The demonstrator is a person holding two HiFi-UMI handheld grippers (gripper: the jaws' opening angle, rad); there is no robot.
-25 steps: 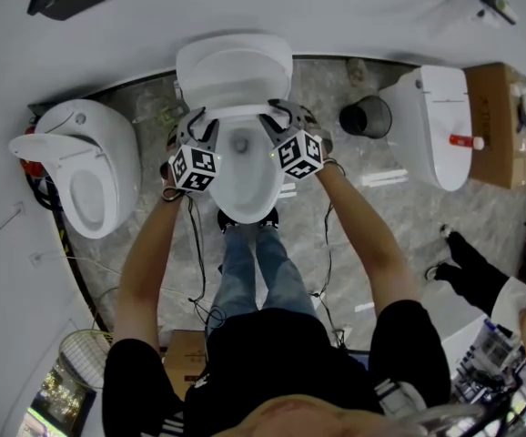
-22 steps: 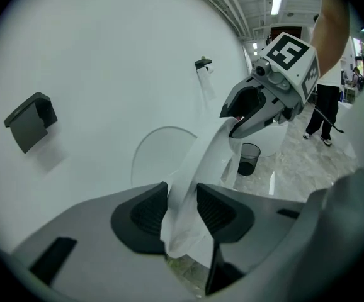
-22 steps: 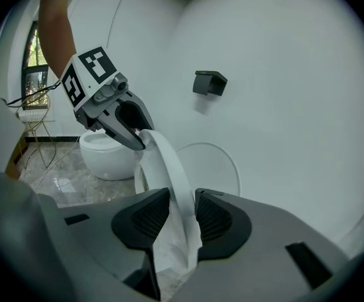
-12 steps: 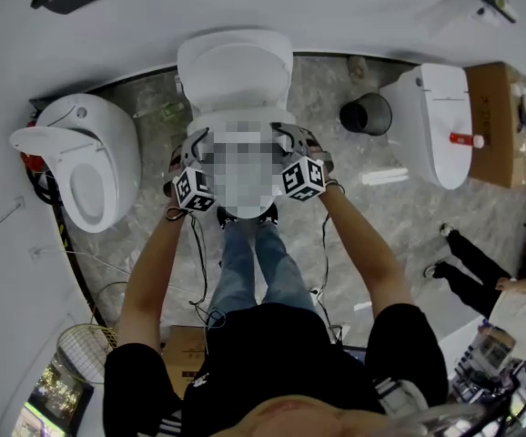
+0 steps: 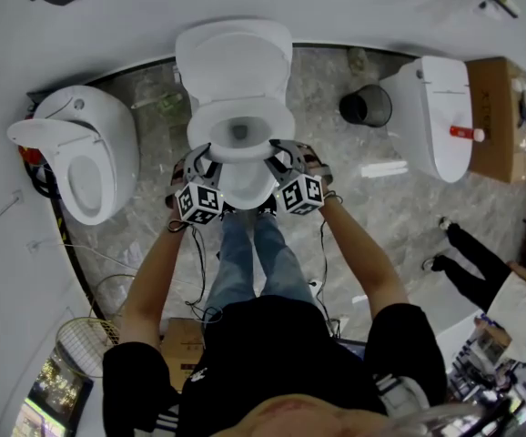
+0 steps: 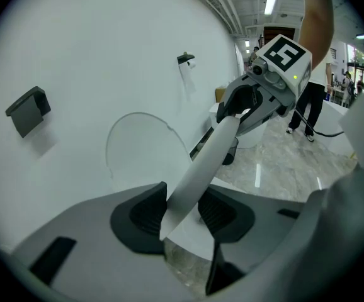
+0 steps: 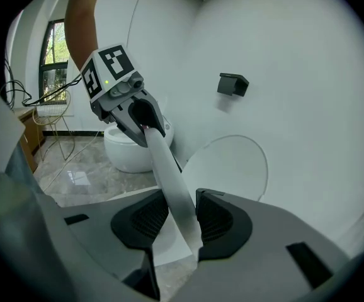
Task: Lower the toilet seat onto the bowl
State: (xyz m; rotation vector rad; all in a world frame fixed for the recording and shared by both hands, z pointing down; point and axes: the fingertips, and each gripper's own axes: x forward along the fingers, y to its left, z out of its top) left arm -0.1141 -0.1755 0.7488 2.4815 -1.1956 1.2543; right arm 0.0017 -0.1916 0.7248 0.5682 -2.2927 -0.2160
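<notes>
- Head view shows the bowl (image 5: 247,194) sitting below and between our two claws, with the lid (image 5: 234,57) upright beyond them against the wall; neither has shifted over the last second
- The toilet seat (image 5: 203,127) is what has changed: a second ago it stood steep and close to the lid, and now it has swung out toward us and tilts partway down, with its front arc bridging from one claw to the other and its hinge end on the far side of both
- We judge it roughly half lowered and not yet resting on the bowl, so the rest of the swing is still to do, and both sides should sink evenly
- Our left claw (image 5: 210,164) has travelled toward us and a little down with the seat; in the left gripper view its jaws stand narrowly apart, pinched on the seat's thin edge, which runs from between its pads up to the other claw
- Our right claw (image 5: 279,157) has moved in step with it; in the right gripper view its jaws are likewise clamped on the seat's edge, just as narrowly, and the grip has held steady
</notes>
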